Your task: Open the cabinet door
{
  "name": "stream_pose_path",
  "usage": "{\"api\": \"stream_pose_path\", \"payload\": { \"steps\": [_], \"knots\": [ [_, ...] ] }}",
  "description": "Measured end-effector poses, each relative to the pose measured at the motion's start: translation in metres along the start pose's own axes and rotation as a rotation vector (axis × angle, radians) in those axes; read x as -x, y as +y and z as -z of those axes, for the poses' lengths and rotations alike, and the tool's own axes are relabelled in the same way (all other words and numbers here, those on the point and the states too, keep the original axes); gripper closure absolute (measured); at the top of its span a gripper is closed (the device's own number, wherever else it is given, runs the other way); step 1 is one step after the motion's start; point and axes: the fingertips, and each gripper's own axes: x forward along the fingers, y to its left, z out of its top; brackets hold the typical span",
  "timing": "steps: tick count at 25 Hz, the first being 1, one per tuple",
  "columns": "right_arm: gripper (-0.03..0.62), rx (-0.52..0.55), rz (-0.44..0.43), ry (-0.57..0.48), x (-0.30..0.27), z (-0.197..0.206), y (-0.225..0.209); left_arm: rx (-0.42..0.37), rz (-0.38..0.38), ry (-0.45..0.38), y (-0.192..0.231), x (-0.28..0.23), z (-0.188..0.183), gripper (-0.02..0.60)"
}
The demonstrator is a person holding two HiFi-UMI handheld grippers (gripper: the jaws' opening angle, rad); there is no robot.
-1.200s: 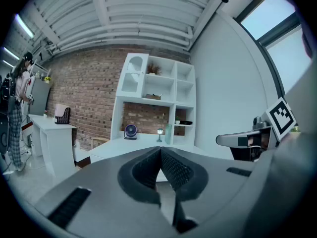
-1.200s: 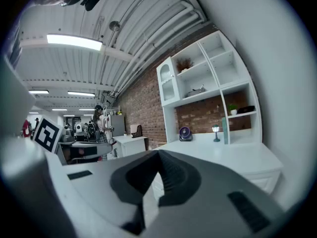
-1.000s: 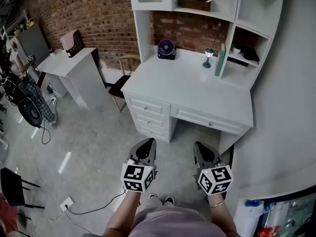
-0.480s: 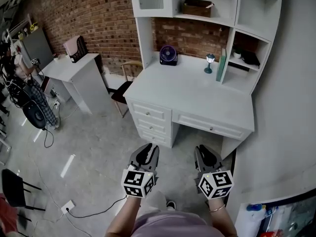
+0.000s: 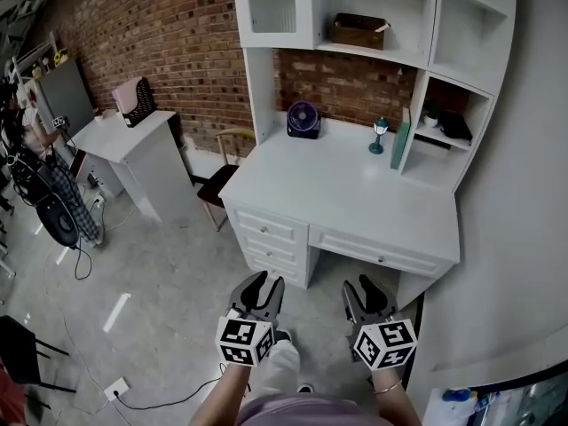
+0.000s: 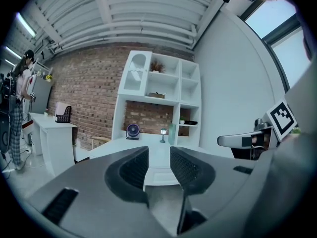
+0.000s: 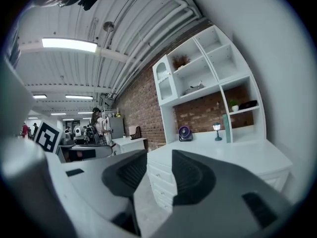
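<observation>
The cabinet door, white with a ribbed glass pane, is shut at the top left of the white hutch, and it also shows as the door and the door. Both grippers hover over the floor in front of the desk, far below the door. My left gripper is open and its jaws have just been opening, with nothing between them. My right gripper is likewise open after just opening, empty.
The white desk with drawers carries a purple fan, a small lamp and a green book. A chair and a white side table stand left. A person is at far left. A cable lies on the floor.
Both grippers' jaws have gone from shut to parted. The grippers sit a little lower in the head view, and more of the hutch shows at the top.
</observation>
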Motion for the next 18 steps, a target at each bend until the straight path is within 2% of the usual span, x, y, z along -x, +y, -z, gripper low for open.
{"api": "stream_pose_path", "payload": {
  "steps": [9, 18],
  "knots": [
    [0.434, 0.006, 0.009, -0.018, -0.090, -0.026, -0.035, -0.006, 0.028, -0.011, 0.049, -0.091, -0.021, 0.460],
    [0.436, 0.001, 0.037, -0.058, -0.186, -0.067, -0.058, -0.032, 0.055, -0.041, 0.118, -0.172, -0.062, 0.459]
  ]
}}
